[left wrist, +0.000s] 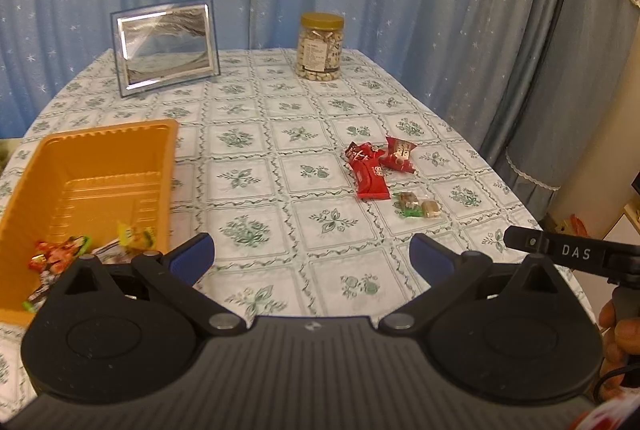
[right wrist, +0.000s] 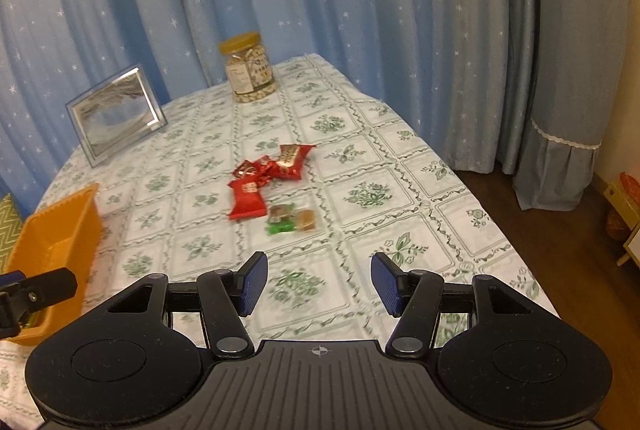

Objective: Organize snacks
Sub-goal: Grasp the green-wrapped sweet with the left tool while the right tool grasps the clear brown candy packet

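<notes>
Red snack packets (left wrist: 370,172) and a clear packet with brown and green sweets (left wrist: 418,206) lie loose on the tablecloth, right of centre. They also show in the right wrist view: the red packets (right wrist: 248,196) and the clear packet (right wrist: 292,218). An orange tray (left wrist: 120,138) at the left holds several wrapped snacks (left wrist: 60,254); the tray also shows in the right wrist view (right wrist: 60,230). My left gripper (left wrist: 312,256) is open and empty above the near table, beside the tray. My right gripper (right wrist: 318,284) is open and empty, short of the loose packets.
A jar of nuts with a gold lid (left wrist: 320,48) and a framed sand picture (left wrist: 166,46) stand at the table's far end. Blue star curtains hang behind. The table's right edge (right wrist: 500,214) drops to a dark floor.
</notes>
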